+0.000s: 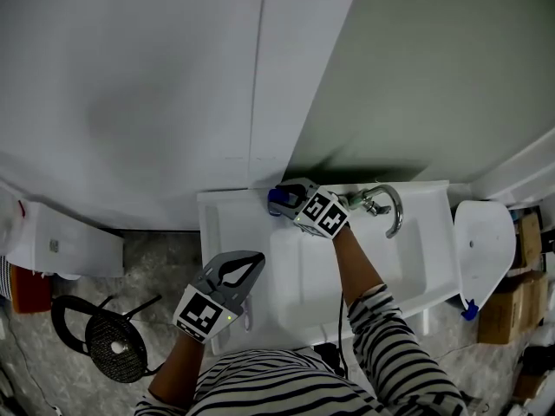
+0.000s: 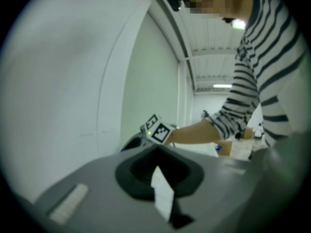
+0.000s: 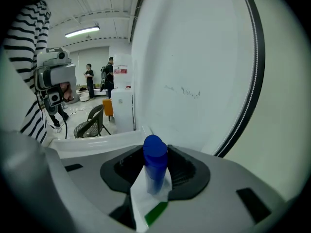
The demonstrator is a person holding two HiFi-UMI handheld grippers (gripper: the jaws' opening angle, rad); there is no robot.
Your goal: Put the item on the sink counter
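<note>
The right tool was clamped on a white tube with a round blue cap. Its jaws stood partly apart, with the tube pressed between the pads. The blue cap stuck out past the fingertips, and a green patch showed on the white body lower down, nearer the tool's base. In the head view this tool reached over the back corner of the white sink counter, cap leading, close to the pale wall panel ahead of it. Whether the tube touched the counter could not be told. A curved chrome tap stood just beside the tool's marker cube, on the side away from the tube. The arm behind the tool wore a black-and-white striped sleeve.

The left tool had its jaws fully together with nothing between them, and the left gripper view showed them meeting along a pale seam. It hung at the counter's near edge, well apart from the tube, with the right tool's marker cube ahead of its tips. Behind and outside of it, a black round mesh stool stood on the floor.
</note>
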